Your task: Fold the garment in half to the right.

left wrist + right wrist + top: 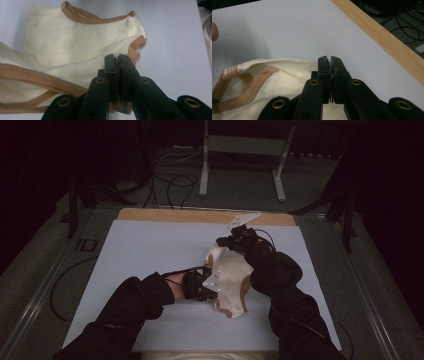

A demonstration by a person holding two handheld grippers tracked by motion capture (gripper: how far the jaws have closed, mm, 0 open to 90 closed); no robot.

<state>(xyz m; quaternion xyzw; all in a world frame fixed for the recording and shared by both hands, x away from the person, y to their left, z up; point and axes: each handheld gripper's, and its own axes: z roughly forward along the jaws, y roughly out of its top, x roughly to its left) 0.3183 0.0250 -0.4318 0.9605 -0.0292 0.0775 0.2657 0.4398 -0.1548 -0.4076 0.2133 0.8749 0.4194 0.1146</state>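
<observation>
A cream garment (231,279) with tan trim lies bunched in the middle of the pale mat (150,250). My left gripper (209,287) is at its left side, and in the left gripper view the jaws (116,58) are shut on the garment (75,42) at a tan-trimmed edge. My right gripper (223,243) is at the garment's far corner. In the right gripper view it (329,60) is shut on the plain cream hem of the garment (274,82), lifting that corner off the mat.
A wooden strip (200,215) runs along the mat's far edge, also seen in the right gripper view (387,42). Beyond it, cables (170,185) and a metal stand (240,155) sit on the floor. Bare mat lies on both sides of the garment.
</observation>
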